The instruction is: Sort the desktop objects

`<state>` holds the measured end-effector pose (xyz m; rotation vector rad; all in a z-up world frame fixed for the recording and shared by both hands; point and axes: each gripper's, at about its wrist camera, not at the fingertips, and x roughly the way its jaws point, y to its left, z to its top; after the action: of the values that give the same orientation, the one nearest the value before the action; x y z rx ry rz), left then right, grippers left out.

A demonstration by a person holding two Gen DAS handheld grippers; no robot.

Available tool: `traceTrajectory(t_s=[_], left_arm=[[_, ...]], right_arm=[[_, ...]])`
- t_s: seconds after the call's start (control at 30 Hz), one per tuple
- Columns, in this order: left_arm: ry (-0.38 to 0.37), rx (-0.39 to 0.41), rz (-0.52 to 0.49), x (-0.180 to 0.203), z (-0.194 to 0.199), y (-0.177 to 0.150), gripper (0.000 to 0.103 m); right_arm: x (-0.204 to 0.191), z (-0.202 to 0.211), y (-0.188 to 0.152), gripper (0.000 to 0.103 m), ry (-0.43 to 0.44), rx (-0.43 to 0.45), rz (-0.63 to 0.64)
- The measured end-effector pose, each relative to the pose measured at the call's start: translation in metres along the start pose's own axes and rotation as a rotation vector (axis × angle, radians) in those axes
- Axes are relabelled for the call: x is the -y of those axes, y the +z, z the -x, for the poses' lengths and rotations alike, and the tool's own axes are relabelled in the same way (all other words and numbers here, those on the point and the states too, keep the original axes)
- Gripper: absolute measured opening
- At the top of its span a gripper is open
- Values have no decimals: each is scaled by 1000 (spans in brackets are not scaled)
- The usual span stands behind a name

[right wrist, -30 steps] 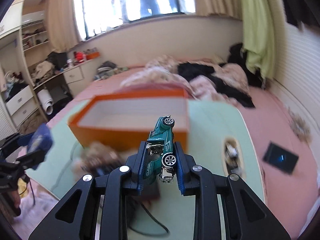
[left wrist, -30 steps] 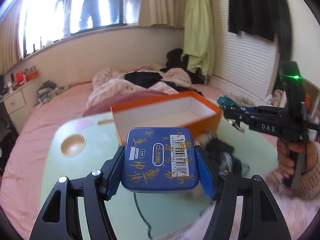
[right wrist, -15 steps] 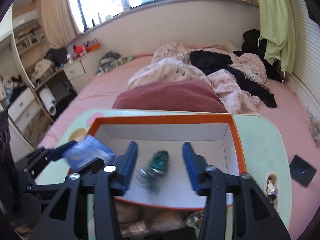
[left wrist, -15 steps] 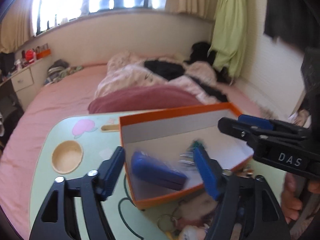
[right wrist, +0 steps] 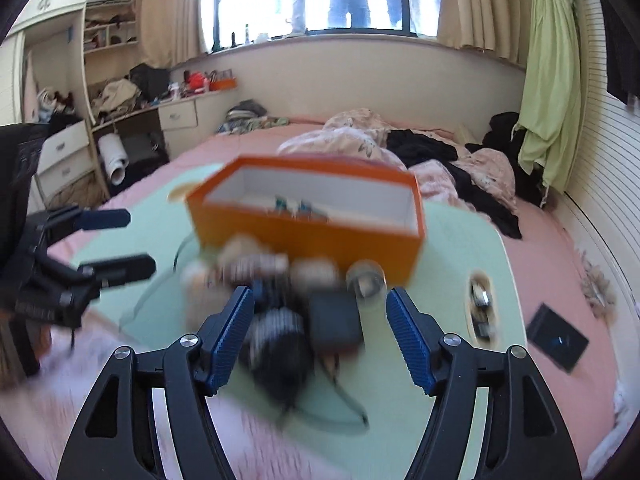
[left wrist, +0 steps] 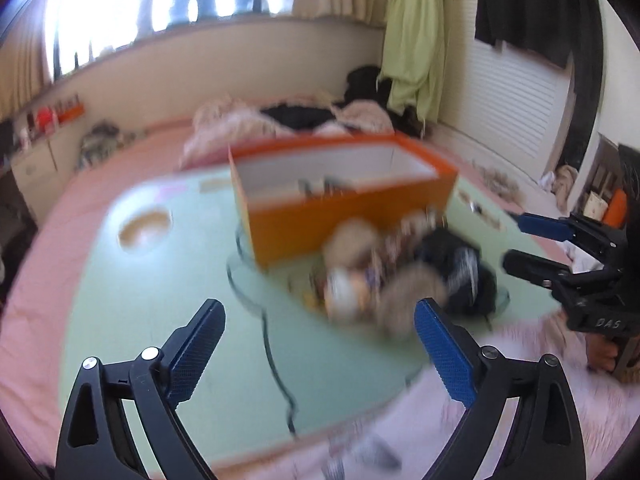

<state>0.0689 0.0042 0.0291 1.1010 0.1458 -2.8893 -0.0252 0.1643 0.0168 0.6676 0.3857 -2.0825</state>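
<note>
An orange box (left wrist: 352, 216) with a white inside stands on the pale green table (left wrist: 160, 288); it also shows in the right wrist view (right wrist: 320, 236). The top of the green toy car (right wrist: 300, 208) peeks over its rim. A blurred pile of small objects (left wrist: 400, 272) lies in front of the box, with a black pouch (right wrist: 280, 344) and a dark square case (right wrist: 334, 322). My left gripper (left wrist: 320, 344) is open and empty, low over the table's near part. My right gripper (right wrist: 320, 332) is open and empty, just above the pile.
A black cable (left wrist: 276, 364) runs across the table toward me. A round wooden recess (left wrist: 146, 226) is at the table's left, a slot holder (right wrist: 480, 304) at its right. A black phone (right wrist: 558, 342) lies on the pink bed. Both views are motion-blurred.
Both grippers let go of the blue tin and the green toy car into the orange box, then pulled back and down toward the table's near side, jaws open.
</note>
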Motion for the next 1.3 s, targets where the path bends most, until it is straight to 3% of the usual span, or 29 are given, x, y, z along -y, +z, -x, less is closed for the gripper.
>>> traceTrajectory(t_s=[0.17, 0.27, 0.33, 0.5, 1.3], left_arm=[[91, -100, -5, -6, -22, -30, 97], [122, -108, -1, -8, -30, -34, 103], [121, -105, -5, -9, -30, -35, 103], [118, -100, -9, -10, -30, -35, 103], [118, -100, -8, -9, -30, -34, 103]], right_arm=[[1, 0, -42, 69, -42, -80, 53], [4, -15, -55, 72, -47, -103, 37], [15, -20, -59, 85, -37, -88, -43], [22, -25, -63, 103, -52, -52, -55], [24, -24, -65, 103, -49, -34, -49]])
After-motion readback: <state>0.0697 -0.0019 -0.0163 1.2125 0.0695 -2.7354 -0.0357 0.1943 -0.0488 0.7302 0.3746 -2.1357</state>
